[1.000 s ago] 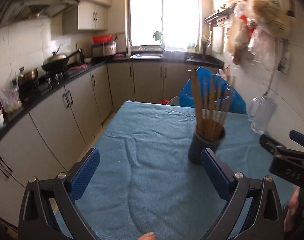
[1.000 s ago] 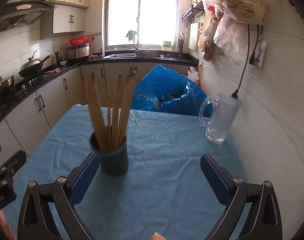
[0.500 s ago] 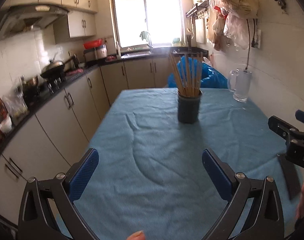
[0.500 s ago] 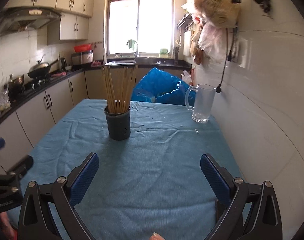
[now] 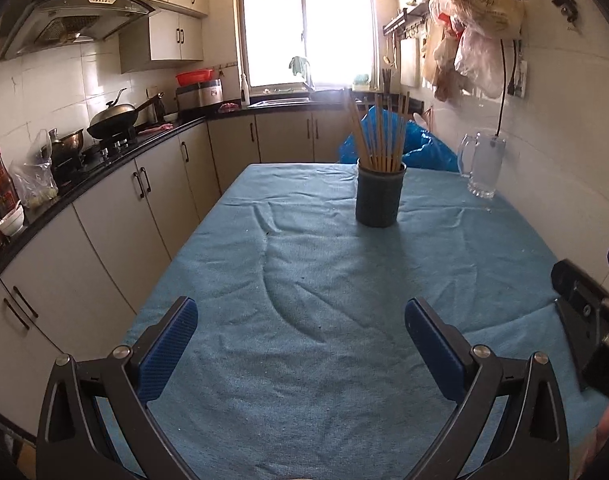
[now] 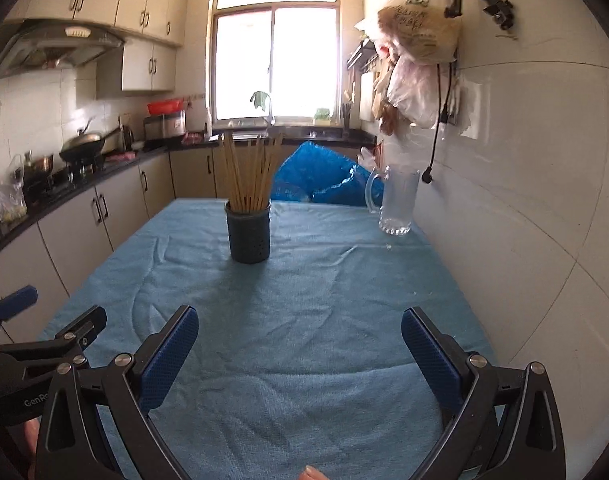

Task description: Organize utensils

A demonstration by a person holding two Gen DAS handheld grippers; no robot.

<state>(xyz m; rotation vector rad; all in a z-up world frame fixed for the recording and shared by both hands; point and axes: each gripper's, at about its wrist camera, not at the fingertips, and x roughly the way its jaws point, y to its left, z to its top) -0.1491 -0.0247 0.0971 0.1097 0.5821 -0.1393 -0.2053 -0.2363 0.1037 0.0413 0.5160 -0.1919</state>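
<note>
A dark round holder full of wooden chopsticks stands upright on the blue tablecloth, towards the far end of the table. It also shows in the right wrist view with its chopsticks. My left gripper is open and empty, low over the near part of the table, well short of the holder. My right gripper is open and empty too, beside the left one, which shows at the left edge.
A glass mug stands at the far right by the tiled wall. A blue plastic bag lies past the table's far end. Cabinets and a stove counter run along the left. Bags hang on the right wall.
Both grippers have pulled back from the holder towards the near end of the table. The holder now looks smaller and farther away. Both stay open.
</note>
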